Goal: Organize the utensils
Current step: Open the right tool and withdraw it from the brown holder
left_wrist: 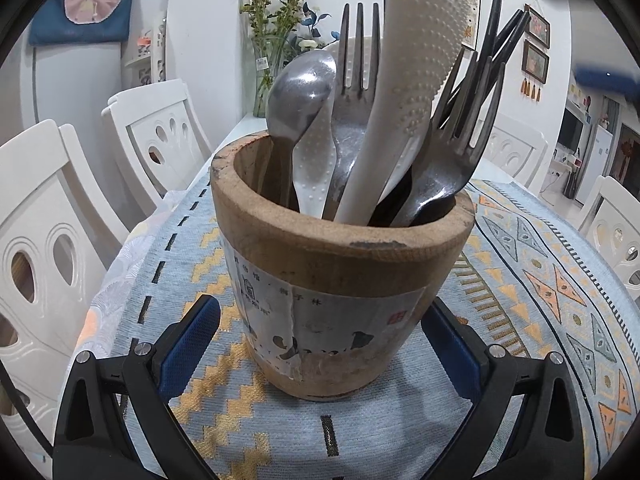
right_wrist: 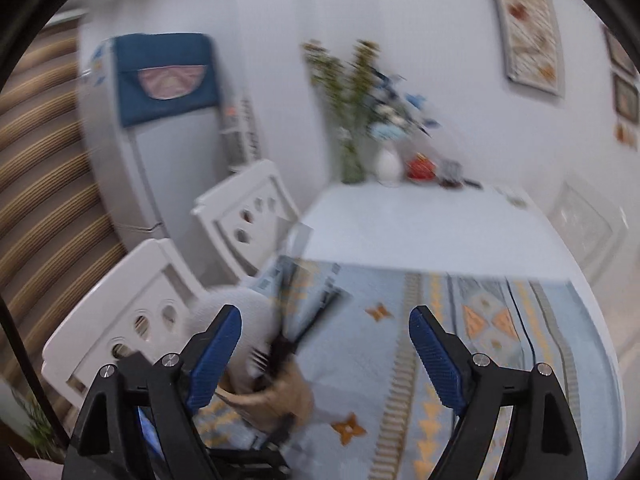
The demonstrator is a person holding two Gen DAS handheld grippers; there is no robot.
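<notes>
Wooden and worn at the rim, the utensil holder (left_wrist: 340,280) stands upright on the patterned blue tablecloth (left_wrist: 540,280), a torn paper label across its front. Out of it rise a metal spoon (left_wrist: 298,96), a steel fork (left_wrist: 356,80), a white dimpled rice paddle (left_wrist: 416,60), a darker fork (left_wrist: 464,140) leaning to the right, and black chopsticks (left_wrist: 500,36) behind. The left gripper (left_wrist: 320,344) sits low around the holder's base; its right-hand blue pad lies against or just beside the wood, while the other pad stands clear with cloth showing in the gap, so its jaws are released rather than clamped. The right wrist view is smeared with motion: the right gripper (right_wrist: 326,344) hangs above the table with its jaws spread wide and nothing between them, the holder (right_wrist: 276,392) and its utensils blurred low at its left finger. White chairs (left_wrist: 48,220) line the table's side, and a vase of flowers (left_wrist: 272,52) stands at its far end.
</notes>
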